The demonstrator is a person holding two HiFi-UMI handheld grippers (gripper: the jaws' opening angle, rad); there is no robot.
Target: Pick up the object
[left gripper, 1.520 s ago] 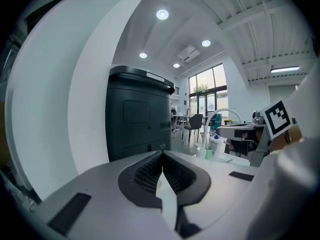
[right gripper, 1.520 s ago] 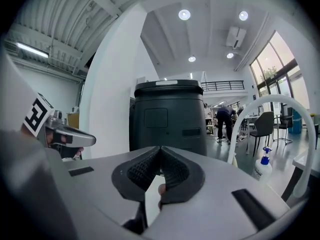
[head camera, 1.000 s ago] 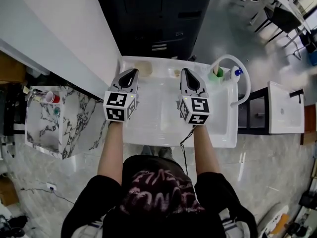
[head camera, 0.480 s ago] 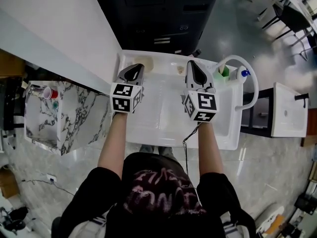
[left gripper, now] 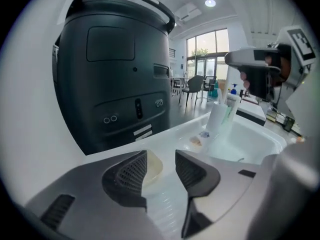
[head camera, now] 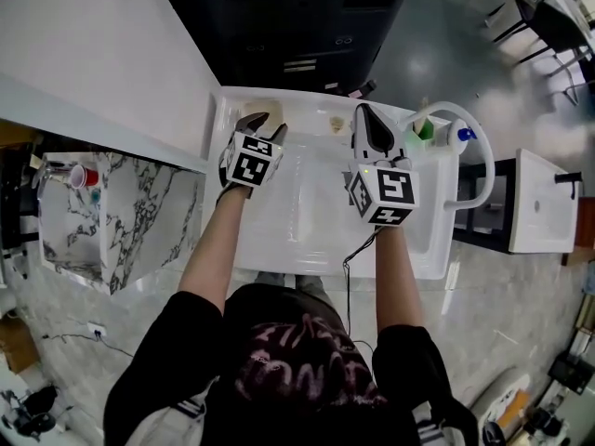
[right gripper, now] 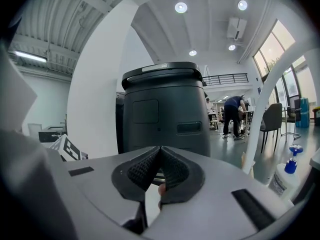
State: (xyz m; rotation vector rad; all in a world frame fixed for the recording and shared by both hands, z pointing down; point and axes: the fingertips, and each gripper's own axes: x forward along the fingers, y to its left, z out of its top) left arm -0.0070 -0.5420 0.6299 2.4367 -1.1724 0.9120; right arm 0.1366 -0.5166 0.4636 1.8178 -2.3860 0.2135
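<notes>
A pale beige, rounded object (head camera: 270, 110) lies in the back left corner of the white sink (head camera: 307, 249). My left gripper (head camera: 263, 122) points steeply down at it. Its jaws have just been opening and now stand apart. In the left gripper view the beige object (left gripper: 154, 168) shows in the gap between the left gripper's (left gripper: 161, 159) pads, and neither pad presses on it. My right gripper (head camera: 363, 111) hovers over the sink's middle back, pointing almost level. In the right gripper view its (right gripper: 160, 151) pads meet with nothing between them.
A big black machine (head camera: 307, 26) stands right behind the sink. A curved white faucet hose (head camera: 469, 147), a green cup (head camera: 423, 130) and a spray bottle (head camera: 462, 136) crowd the back right. A small item (head camera: 337, 124) lies at the back rim. A marble counter (head camera: 130, 221) flanks the left.
My left gripper has dropped toward the sink's back left corner, tilted further down, and its jaws have opened. My right gripper has shifted slightly forward and stays shut.
</notes>
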